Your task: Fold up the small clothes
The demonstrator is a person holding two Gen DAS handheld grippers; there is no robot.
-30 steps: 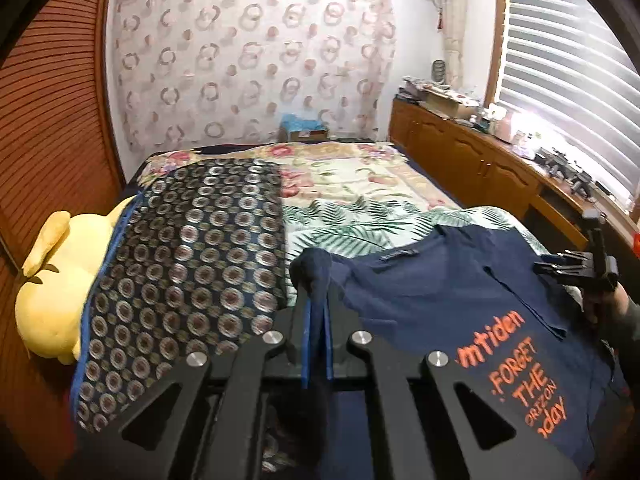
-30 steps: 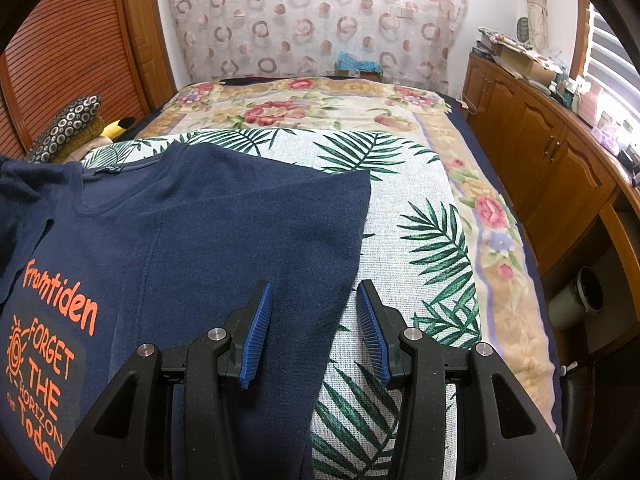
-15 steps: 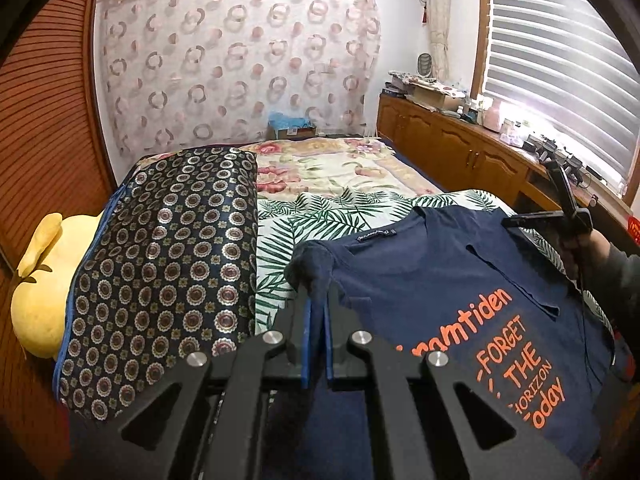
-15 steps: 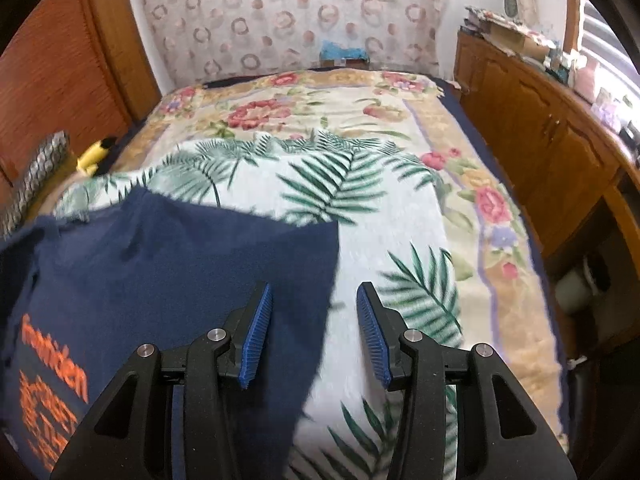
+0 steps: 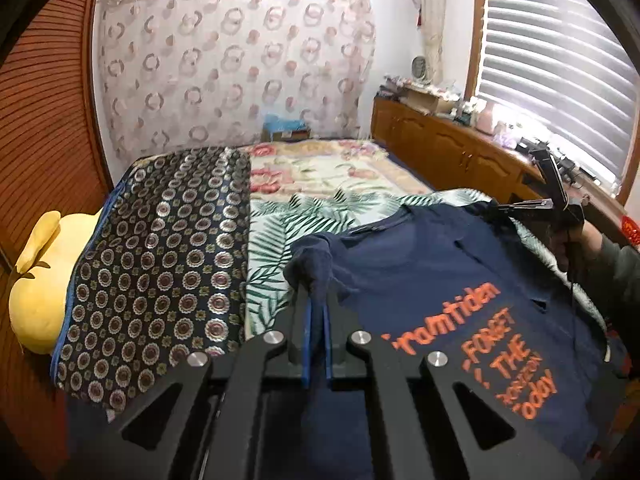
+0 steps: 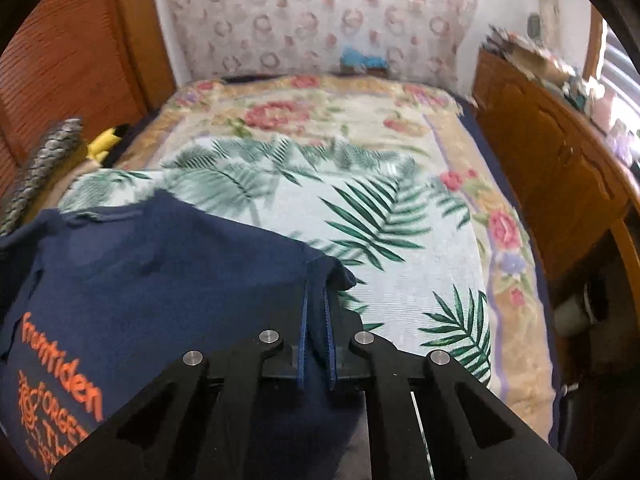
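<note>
On the bed (image 6: 404,208) lies one shirt (image 5: 424,264), navy knit cloth with orange block lettering across its chest, part spread over a leaf-print sheet (image 5: 276,232) and lifted at two corners. Two grippers hold it: the left gripper (image 5: 316,308) has its blue ribbed pads clamped on a bunched corner, and the right gripper (image 6: 315,300) has just been closing, its jaws now pinched on the shirt's other corner. Beside the shirt sit one dark quilt (image 5: 168,256) patterned with round medallions and one soft yellow plush (image 5: 36,280).
</note>
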